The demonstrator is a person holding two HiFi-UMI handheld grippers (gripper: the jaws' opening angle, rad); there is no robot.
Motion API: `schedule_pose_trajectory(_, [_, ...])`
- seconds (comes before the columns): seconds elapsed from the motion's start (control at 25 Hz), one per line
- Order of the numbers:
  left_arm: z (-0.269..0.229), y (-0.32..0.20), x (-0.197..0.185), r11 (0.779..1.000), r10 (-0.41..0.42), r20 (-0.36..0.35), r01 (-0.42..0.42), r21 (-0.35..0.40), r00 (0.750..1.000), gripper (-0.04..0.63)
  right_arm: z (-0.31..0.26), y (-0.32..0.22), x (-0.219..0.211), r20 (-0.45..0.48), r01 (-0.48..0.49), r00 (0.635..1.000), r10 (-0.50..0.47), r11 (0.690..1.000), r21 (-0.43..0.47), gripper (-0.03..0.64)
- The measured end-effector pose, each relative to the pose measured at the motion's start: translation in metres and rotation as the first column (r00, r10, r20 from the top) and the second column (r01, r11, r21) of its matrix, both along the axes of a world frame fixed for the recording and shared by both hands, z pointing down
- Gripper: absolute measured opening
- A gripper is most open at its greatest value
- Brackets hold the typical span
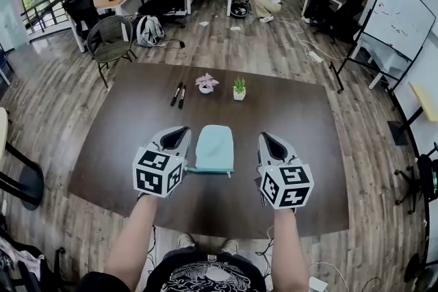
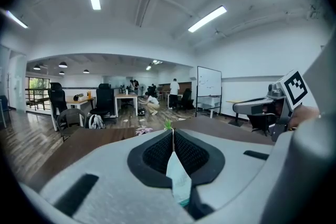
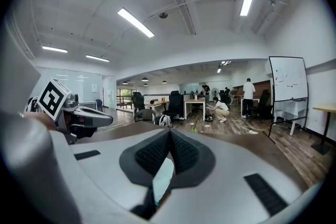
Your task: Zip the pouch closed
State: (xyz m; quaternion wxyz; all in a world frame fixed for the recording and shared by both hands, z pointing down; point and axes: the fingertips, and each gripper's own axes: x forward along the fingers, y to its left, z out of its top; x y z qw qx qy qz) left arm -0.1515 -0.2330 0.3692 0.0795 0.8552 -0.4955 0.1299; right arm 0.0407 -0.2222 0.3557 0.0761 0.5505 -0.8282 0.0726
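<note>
— Looking over from the side: what is that pouch (image 1: 214, 146) made of?
— Soft cloth, pale teal. It's a rectangle with rounded far corners and a darker teal band along its near edge, where a small zip pull (image 1: 228, 174) hangs. It sits between the two tools, over the near middle of the table (image 1: 109, 147), which is dark brown with a smooth matt top.
— And the tools?
— Grey moulded shells with black ribbed pads. The left gripper (image 2: 172, 131) is pinched tight on a fold of the pale cloth. The right gripper (image 3: 169, 131) is clamped on the cloth the same way from the other side. Each has a cube (image 1: 159, 171) of black-and-white squares at its back.
— Is the pouch off the tabletop?
— I can't tell from here.
— Anything else on the table?
— Farther along, well apart from the pouch, two dark pens (image 1: 178, 94) lie side by side. Near them is a little pink flower (image 1: 206, 83), then a green plant (image 1: 239, 88) in a white pot.
— And beyond?
— Wood-plank floor, a round wire chair (image 1: 109, 37), a backpack (image 1: 148, 29) and a whiteboard (image 1: 399, 14) at the right. People are gathered by the far desks.
</note>
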Motion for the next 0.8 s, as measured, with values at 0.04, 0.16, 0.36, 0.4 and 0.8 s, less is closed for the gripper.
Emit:
schedule_pose_trajectory(0.04, [-0.001, 0.000, 0.000, 1.000, -0.002, 0.000, 0.002, 0.000, 1.000, 0.017, -0.001, 0.000, 0.001, 0.000, 0.000, 1.000, 0.000, 1.000, 0.000, -0.002])
schedule_pose_trajectory(0.16, [-0.003, -0.001, 0.001, 1.000, -0.014, 0.011, 0.014, -0.001, 1.000, 0.015, -0.003, -0.001, 0.003, -0.001, 0.000, 1.000, 0.000, 1.000, 0.001, -0.002])
schedule_pose_trajectory(0.36, [0.001, -0.002, -0.002, 1.000, -0.022, -0.001, 0.022, -0.008, 1.000, 0.014, 0.002, -0.002, 0.003, 0.003, 0.001, 1.000, -0.001, 1.000, 0.002, -0.002])
schedule_pose_trajectory(0.4, [0.002, -0.002, -0.002, 1.000, -0.022, -0.003, 0.021, -0.011, 1.000, 0.014, 0.003, -0.002, 0.003, 0.003, 0.001, 1.000, -0.001, 1.000, 0.001, -0.002])
schedule_pose_trajectory(0.8, [0.008, -0.004, -0.001, 1.000, -0.016, -0.008, 0.015, -0.023, 1.000, 0.014, 0.006, -0.004, 0.003, 0.008, 0.000, 1.000, 0.001, 1.000, -0.002, -0.002])
